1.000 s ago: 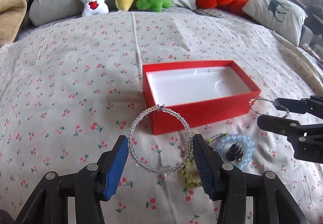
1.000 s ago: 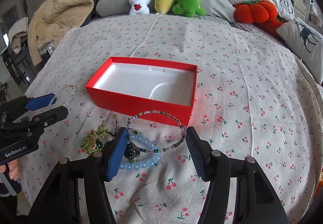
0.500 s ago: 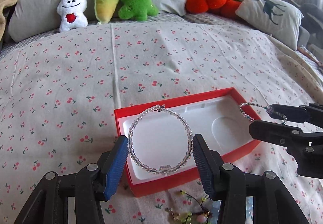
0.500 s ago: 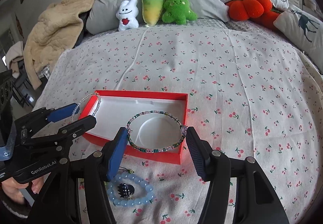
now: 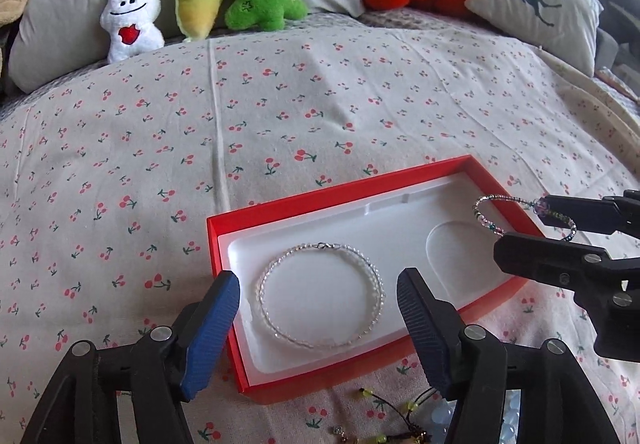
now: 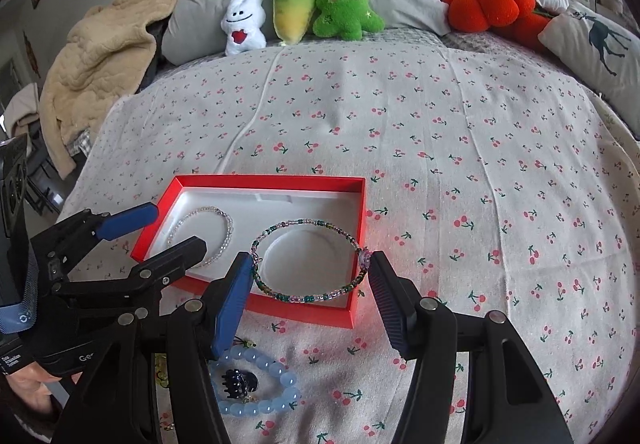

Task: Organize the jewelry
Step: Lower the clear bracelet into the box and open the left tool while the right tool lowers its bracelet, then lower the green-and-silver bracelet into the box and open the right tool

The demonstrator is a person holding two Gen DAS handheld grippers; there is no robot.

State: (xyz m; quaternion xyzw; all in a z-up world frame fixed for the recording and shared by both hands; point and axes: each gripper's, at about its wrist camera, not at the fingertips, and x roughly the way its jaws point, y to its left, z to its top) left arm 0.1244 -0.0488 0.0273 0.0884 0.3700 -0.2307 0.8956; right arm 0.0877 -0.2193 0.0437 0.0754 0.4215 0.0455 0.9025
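A red box (image 5: pixel 224 236) with a white insert lies on the cherry-print bedspread; it also shows in the right wrist view (image 6: pixel 360 204). A clear beaded bracelet (image 5: pixel 320 294) lies in the box's left part, also seen from the right wrist (image 6: pixel 208 234). My left gripper (image 5: pixel 318 318) is open, its blue fingers apart from the bracelet on either side. My right gripper (image 6: pixel 310 268) is shut on a green and purple beaded bracelet (image 6: pixel 308 298) and holds it over the box's round recess (image 6: pixel 308 256). That bracelet also shows in the left wrist view (image 5: pixel 520 214).
A light blue bead bracelet (image 6: pixel 260 380) with a dark hair claw (image 6: pixel 236 384) inside it and a yellow-green cord piece (image 5: pixel 384 424) lie in front of the box. Plush toys (image 6: pixel 296 10), pillows (image 6: pixel 600 40) and a tan blanket (image 6: pixel 100 56) line the bed's far end.
Both grippers moved forward over the box. My left gripper opened wider and let the clear bracelet drop into the box's left part. My right gripper still holds its bracelet.
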